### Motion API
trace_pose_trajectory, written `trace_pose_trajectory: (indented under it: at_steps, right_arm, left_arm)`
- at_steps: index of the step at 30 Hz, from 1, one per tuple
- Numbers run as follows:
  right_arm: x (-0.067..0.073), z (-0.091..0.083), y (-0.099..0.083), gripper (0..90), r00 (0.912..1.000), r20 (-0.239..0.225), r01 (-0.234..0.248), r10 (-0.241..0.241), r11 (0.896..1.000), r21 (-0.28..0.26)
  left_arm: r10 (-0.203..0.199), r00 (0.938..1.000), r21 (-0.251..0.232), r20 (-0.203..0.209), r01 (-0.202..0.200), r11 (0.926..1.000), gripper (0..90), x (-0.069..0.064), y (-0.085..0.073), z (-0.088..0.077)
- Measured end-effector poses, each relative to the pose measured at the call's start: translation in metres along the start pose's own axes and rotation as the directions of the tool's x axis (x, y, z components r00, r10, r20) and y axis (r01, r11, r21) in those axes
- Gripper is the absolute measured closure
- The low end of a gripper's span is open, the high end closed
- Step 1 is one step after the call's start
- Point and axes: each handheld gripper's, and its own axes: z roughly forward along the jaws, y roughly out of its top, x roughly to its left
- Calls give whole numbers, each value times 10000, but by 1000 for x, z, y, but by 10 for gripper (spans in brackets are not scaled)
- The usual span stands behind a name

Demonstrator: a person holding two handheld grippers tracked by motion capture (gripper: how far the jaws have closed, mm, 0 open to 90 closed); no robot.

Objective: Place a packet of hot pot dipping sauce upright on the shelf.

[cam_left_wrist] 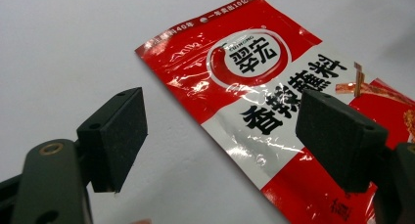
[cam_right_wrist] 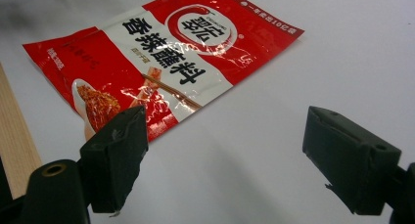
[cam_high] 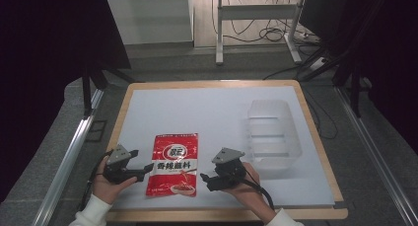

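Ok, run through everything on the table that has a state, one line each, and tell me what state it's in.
Red seasoning packet: lying flat, face up, sealed as far as can be seen, not gripped.
Clear plastic container: upright, open-topped, apparently empty.
Left gripper: jaws open, at the packet's left edge, holding nothing.
Right gripper: jaws open, beside the packet's right edge, holding nothing.
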Motion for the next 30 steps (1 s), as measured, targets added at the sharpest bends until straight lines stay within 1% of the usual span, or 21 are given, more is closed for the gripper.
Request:
trace_pose_trajectory:
  at_steps: [2,4,6,12,18,20,21,22,23,24,25,27,28,29,30]
  right_arm:
    - [-1,-1,0,171,10000,10,-46,46,10000,-11]
    - [-1,-1,0,171,9999,118,-10,10,10000,34]
    - [-1,0,0,173,9999,100,-60,59,10000,75]
    - [0,2,2,173,10000,-12,38,-38,9998,186]
    - [-1,0,7,173,10000,-48,-54,55,9999,128]
    - [-1,-3,11,173,9998,-187,-66,69,9999,150]
    - [0,-4,16,173,9996,-298,9,-3,9998,209]
    - [0,-5,19,176,9995,-310,77,-71,9998,200]
    - [0,-5,19,176,9995,-310,77,-71,9998,200]
    - [-1,-6,25,182,9993,-339,129,-123,9998,174]
    - [-1,-6,25,182,9993,-339,129,-123,9998,174]
    - [-3,-6,32,188,9994,-303,158,-154,9998,125]
    - [-6,-5,39,193,9994,-281,194,-191,9997,111]
    - [-6,-5,39,193,9994,-281,194,-191,9997,111]
    - [-7,-5,42,195,9994,-268,208,-205,9997,108]
  left_arm:
    - [56,10000,64,28,-57,10000,190,-1,0,2]
    - [89,10000,94,40,-89,9999,189,-1,0,2]
    - [143,9999,110,50,-143,9998,189,-1,0,2]
    - [126,9999,87,4,-126,9999,191,-1,-1,0]
    - [28,10000,154,-54,-27,9999,191,0,-1,1]
    - [-19,9999,127,-137,21,9999,189,1,0,1]
    - [-40,9999,116,-148,42,9999,188,2,0,0]
    - [-131,9998,83,-118,132,9999,188,4,0,-1]
    - [-131,9998,83,-118,132,9999,188,4,0,-1]
    - [-152,9998,88,-107,153,9998,188,6,-1,-1]
    - [-152,9998,88,-107,153,9998,188,6,-1,-1]
    - [-157,9999,122,-61,157,9998,188,6,-2,-1]
    - [-93,9999,169,-47,94,9998,188,6,-3,-1]
    - [-93,9999,169,-47,94,9998,188,6,-3,-1]
    - [-95,9999,160,-88,96,9998,188,6,-4,0]
